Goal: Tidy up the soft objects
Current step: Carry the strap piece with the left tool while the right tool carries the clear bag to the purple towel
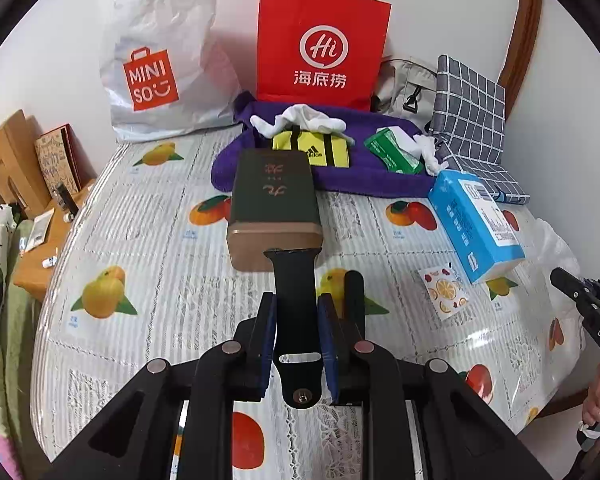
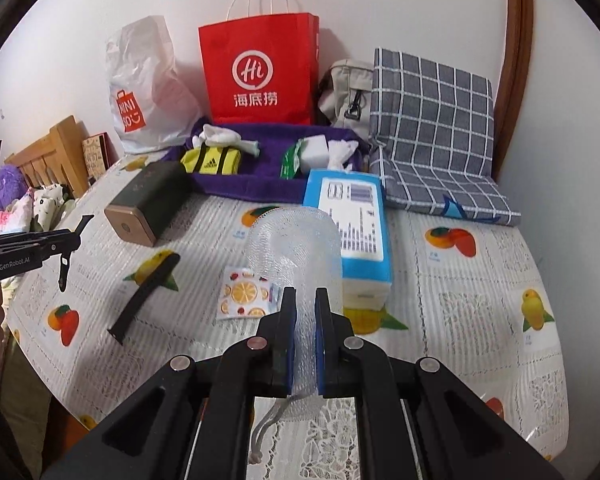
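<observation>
The left gripper [image 1: 297, 340] clamps a black strap [image 1: 296, 300] raised over the fruit-print tablecloth [image 1: 140, 240]; the right gripper [image 2: 304, 340] pinches a clear mesh pouch [image 2: 296, 248], angled downward. Beyond stand a dark box [image 1: 274, 200] and blue tissue pack [image 2: 352, 216]; farthest, a purple towel [image 1: 364, 176] by the red bag [image 1: 324, 48].

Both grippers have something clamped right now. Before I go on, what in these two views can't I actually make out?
- Left wrist view: the black watch strap in the left gripper covers part of the dark box behind it.
- Right wrist view: the clear mesh pouch in the right gripper blurs the table behind it; its contents, if any, are unclear.
- Both views: the red paper bag is seen only from outside.
- The blue tissue pack print is too small to read.
</observation>
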Motion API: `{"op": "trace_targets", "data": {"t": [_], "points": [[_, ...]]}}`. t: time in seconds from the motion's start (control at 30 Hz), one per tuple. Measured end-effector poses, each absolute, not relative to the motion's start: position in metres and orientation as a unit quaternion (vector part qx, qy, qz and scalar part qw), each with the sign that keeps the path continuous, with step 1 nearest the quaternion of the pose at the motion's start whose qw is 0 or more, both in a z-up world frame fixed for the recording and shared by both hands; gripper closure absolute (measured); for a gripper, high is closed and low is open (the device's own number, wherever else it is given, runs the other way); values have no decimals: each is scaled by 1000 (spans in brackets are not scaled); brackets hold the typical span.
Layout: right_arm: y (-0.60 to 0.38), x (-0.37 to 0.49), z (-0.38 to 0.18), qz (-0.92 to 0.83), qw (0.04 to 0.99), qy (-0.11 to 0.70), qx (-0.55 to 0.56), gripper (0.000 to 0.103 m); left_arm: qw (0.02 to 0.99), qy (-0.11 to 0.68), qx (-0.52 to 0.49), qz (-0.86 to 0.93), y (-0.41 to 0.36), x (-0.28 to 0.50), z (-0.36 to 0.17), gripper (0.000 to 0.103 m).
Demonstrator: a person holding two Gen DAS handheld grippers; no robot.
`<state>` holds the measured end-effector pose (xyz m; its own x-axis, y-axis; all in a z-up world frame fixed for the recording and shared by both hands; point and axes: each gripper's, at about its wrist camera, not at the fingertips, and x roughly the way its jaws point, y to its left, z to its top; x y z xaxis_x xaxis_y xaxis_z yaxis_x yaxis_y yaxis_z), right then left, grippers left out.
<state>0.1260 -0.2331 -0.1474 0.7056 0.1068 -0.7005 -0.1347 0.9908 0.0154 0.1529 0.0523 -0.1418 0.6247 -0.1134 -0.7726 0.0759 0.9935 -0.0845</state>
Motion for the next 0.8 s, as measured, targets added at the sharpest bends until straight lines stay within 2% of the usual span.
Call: {"op": "trace_targets", "data": {"t": [0.8], "points": [[-236,175,-112,70,934,349,-15,95,917,394,-20,-60,33,202,-97,83]]}}
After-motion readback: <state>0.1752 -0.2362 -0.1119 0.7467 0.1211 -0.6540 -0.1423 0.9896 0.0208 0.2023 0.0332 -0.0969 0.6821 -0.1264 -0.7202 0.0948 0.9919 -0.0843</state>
